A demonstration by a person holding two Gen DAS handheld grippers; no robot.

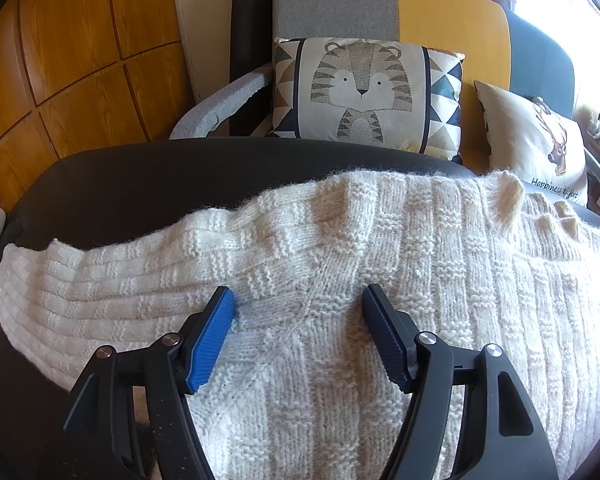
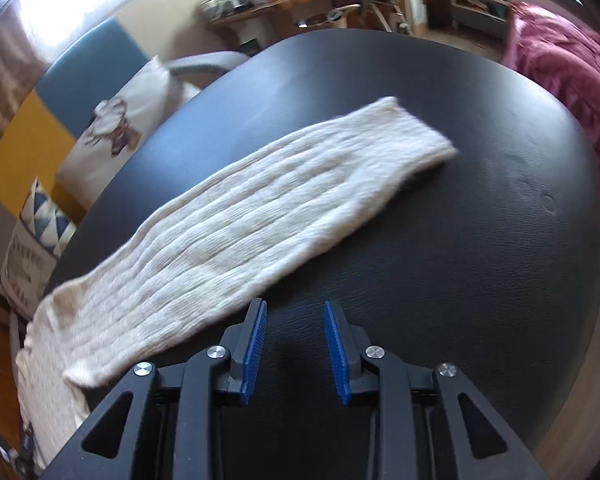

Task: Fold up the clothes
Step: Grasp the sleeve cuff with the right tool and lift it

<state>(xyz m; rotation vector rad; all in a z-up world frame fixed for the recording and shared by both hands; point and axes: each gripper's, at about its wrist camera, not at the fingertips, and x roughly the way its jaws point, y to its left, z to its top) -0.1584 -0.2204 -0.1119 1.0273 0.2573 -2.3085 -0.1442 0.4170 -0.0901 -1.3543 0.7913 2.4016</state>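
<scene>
Sweater (image 1: 340, 280) lies spread on the black surface (image 1: 160, 184), under the left claw (image 1: 298, 300), whose jaws are spread; its sleeve (image 2: 260, 216) lies beside the right claw (image 2: 296, 308), parted and empty.

Sunny room, wood-panel wall (image 1: 80, 60) off to the fingers' left. Straight ahead: a sofa (image 1: 452, 12) with a tiger cushion (image 1: 364, 92).

1. The sweater (image 1: 340, 280) is cream wool-like knit, chunky and fuzzy, in a basket-weave texture.
2. The desk (image 2: 460, 200) top looks like black leather, grained with a soft sheen.
3. The cabinet (image 1: 80, 60) is glossy orange wood.
4. The pillow (image 1: 364, 92) is smooth printed cloth.
</scene>
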